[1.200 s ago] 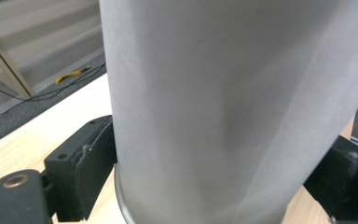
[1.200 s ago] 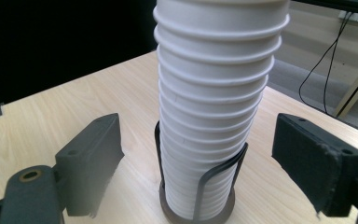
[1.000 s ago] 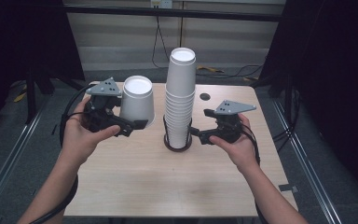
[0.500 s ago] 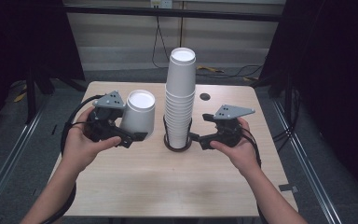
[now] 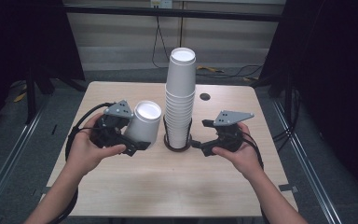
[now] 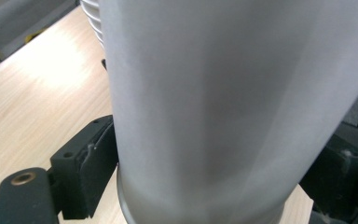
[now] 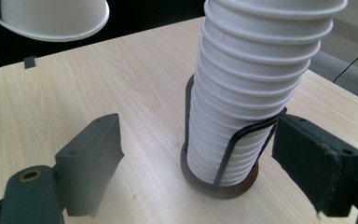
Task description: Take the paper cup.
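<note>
A tall stack of white paper cups (image 5: 181, 93) stands mouth-down in a black wire holder (image 5: 177, 145) at the table's middle. My left gripper (image 5: 133, 142) is shut on a single white cup (image 5: 143, 122), held mouth-down and slightly tilted just left of the stack. In the left gripper view that cup (image 6: 223, 102) sits between the two black pads (image 6: 95, 161), above the wood. My right gripper (image 5: 199, 145) is open, low at the holder's right side. In the right gripper view the stack (image 7: 256, 88) and holder (image 7: 221, 179) stand just beyond its spread fingers (image 7: 93, 158).
The light wooden table (image 5: 168, 186) has a small dark hole (image 5: 205, 97) behind the stack. Cables (image 5: 81, 123) trail from both grippers. Black curtains and floor rails surround the table. The held cup's rim (image 7: 51, 21) hangs at the upper left of the right gripper view.
My left gripper has carried the single cup downward and toward the person, beside the stack. The right gripper has dropped slightly toward the holder's base.
</note>
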`<state>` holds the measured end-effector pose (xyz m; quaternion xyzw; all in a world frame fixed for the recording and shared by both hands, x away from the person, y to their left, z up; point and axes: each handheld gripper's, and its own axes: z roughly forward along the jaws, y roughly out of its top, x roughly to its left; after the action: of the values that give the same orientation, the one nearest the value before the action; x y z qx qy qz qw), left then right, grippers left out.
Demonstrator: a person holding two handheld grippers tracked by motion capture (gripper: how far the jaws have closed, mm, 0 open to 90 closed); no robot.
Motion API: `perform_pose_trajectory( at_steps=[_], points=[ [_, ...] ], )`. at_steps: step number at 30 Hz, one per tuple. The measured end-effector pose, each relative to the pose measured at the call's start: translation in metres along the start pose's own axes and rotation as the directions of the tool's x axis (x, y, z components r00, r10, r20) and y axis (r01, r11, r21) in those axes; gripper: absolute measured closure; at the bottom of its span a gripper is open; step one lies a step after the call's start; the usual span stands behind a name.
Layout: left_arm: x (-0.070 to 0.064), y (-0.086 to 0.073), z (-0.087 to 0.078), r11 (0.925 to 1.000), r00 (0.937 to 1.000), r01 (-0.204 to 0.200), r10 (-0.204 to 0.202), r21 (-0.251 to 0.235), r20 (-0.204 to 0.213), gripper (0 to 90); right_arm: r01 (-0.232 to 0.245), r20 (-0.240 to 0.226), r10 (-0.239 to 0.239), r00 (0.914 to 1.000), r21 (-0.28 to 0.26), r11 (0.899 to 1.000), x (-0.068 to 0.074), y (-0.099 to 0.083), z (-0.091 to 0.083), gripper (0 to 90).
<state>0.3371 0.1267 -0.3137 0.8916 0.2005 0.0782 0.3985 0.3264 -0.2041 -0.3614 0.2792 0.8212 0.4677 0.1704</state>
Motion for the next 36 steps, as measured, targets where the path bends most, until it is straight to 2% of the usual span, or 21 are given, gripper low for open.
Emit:
perform_pose_trajectory(
  at_steps=[4,10,12,14,17,20,21,22,24,28,36],
  points=[
    [-0.002,0.000,0.004,0.9997,0.9999,-0.012,0.012,0.023,0.006,14.7,-0.002,-0.010,0.002,0.9999,0.009,1.000,-0.002,-0.005,-0.001,15.6],
    [-0.005,0.000,0.012,0.9944,0.9991,-0.042,0.041,0.097,0.008,14.8,0.011,-0.036,-0.010,0.9993,0.035,0.999,-0.004,-0.010,-0.002,15.6],
    [-0.005,0.000,0.015,0.9908,0.9983,-0.057,0.056,0.123,0.016,14.8,0.019,-0.044,-0.017,0.9989,0.049,0.999,-0.004,-0.012,-0.001,15.6],
    [-0.008,0.000,0.020,0.9885,0.9983,-0.057,0.057,0.140,0.006,14.8,0.036,-0.044,-0.033,0.9985,0.070,0.997,-0.003,-0.013,-0.001,15.6],
    [-0.011,0.001,0.026,0.9798,0.9964,-0.085,0.084,0.181,0.014,14.8,0.053,-0.053,-0.049,0.9974,0.085,0.995,-0.002,-0.015,0.000,15.6],
    [-0.013,0.001,0.029,0.9787,0.9965,-0.084,0.081,0.188,0.021,14.8,0.065,-0.074,-0.057,0.9956,0.101,0.993,-0.001,-0.016,0.000,15.6],
    [-0.013,0.002,0.031,0.9757,0.9958,-0.092,0.090,0.199,0.019,14.8,0.065,-0.084,-0.056,0.9949,0.108,0.992,-0.001,-0.017,-0.001,15.6],
    [-0.014,0.001,0.033,0.9760,0.9965,-0.083,0.080,0.201,0.023,14.8,0.073,-0.090,-0.062,0.9939,0.118,0.990,-0.001,-0.018,-0.001,15.6],
    [-0.015,0.002,0.036,0.9708,0.9949,-0.101,0.098,0.218,0.025,14.9,0.086,-0.099,-0.073,0.9924,0.141,0.986,-0.001,-0.019,-0.001,15.6],
    [-0.018,0.002,0.041,0.9690,0.9950,-0.099,0.094,0.226,0.035,14.9,0.107,-0.120,-0.087,0.9890,0.174,0.979,-0.001,-0.022,-0.002,15.5],
    [-0.025,0.004,0.054,0.9546,0.9910,-0.132,0.120,0.267,0.058,14.8,0.142,-0.144,-0.112,0.9832,0.211,0.967,0.002,-0.025,-0.005,15.4]
  ],
)
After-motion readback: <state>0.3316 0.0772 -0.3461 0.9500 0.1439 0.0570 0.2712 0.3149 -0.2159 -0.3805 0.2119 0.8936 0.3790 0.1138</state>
